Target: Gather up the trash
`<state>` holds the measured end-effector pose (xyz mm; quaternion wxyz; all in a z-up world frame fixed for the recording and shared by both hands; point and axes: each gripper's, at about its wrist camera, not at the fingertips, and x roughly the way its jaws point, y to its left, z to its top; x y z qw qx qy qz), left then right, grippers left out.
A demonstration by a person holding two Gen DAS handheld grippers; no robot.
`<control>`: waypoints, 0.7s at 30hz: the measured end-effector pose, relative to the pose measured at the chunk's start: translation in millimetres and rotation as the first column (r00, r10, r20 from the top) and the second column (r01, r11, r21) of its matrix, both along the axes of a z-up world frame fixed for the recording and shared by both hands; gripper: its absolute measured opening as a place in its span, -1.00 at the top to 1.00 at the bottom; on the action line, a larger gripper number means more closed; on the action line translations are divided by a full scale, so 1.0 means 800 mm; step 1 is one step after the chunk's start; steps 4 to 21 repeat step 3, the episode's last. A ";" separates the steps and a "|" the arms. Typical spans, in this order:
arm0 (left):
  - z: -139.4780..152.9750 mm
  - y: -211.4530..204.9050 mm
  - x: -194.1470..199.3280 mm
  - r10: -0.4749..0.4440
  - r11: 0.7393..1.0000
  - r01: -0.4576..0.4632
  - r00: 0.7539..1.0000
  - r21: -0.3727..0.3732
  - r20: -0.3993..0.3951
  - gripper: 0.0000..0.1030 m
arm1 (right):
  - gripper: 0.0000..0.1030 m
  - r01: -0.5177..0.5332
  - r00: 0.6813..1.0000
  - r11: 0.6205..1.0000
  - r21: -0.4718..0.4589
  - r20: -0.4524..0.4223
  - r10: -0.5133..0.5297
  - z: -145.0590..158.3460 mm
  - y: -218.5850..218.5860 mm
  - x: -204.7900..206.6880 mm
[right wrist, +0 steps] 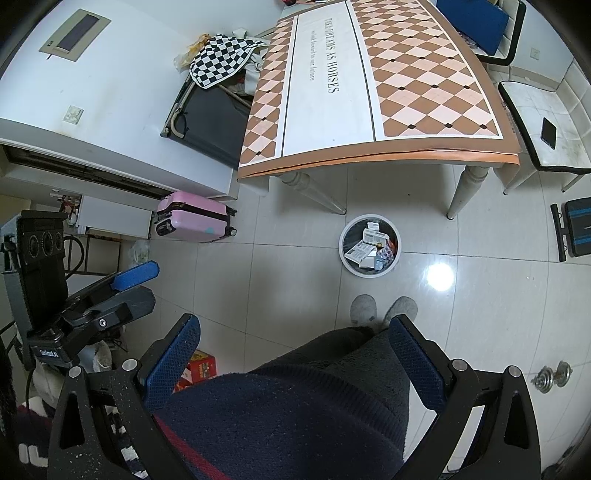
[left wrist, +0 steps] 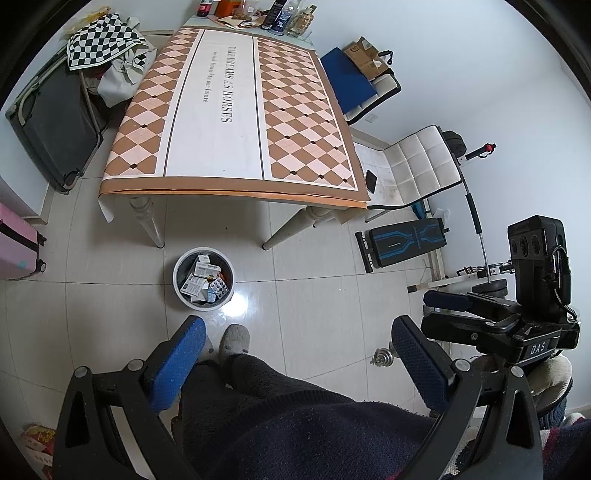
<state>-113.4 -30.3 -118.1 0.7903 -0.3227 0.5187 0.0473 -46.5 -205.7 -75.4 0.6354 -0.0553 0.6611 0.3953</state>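
Note:
A white round trash bin (left wrist: 181, 275) stands on the tiled floor before the table; it also shows in the right wrist view (right wrist: 345, 254). Several small boxes and blister packs (left wrist: 205, 280) lie inside it, seen too in the right wrist view (right wrist: 371, 247). My left gripper (left wrist: 297, 363) is open and empty, held high above my legs. My right gripper (right wrist: 293, 363) is open and empty, at the same height. Each gripper shows in the other's view: the right one (left wrist: 448, 301) and the left one (right wrist: 138, 286).
A table with a diamond-pattern cloth (left wrist: 229, 107) stands behind the bin, with bottles (left wrist: 284, 16) at its far end. White chairs (left wrist: 417, 166), a pink suitcase (right wrist: 192, 218), a dark folded cot (left wrist: 59, 122), a weight bench (left wrist: 402, 243), a phone (right wrist: 548, 133) and my slippers (right wrist: 384, 312) surround it.

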 end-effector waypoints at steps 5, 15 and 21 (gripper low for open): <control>0.001 -0.001 -0.001 0.002 1.000 -0.002 1.000 -0.003 -0.001 -1.00 | -1.00 -0.007 1.000 1.000 0.001 -0.002 0.007 0.002 -0.001 0.003; 0.001 -0.001 -0.001 0.002 1.000 -0.002 1.000 -0.003 -0.001 -1.00 | -1.00 -0.007 1.000 1.000 0.001 -0.002 0.007 0.002 -0.001 0.003; 0.001 -0.001 -0.001 0.002 1.000 -0.002 1.000 -0.003 -0.001 -1.00 | -1.00 -0.007 1.000 1.000 0.001 -0.002 0.007 0.002 -0.001 0.003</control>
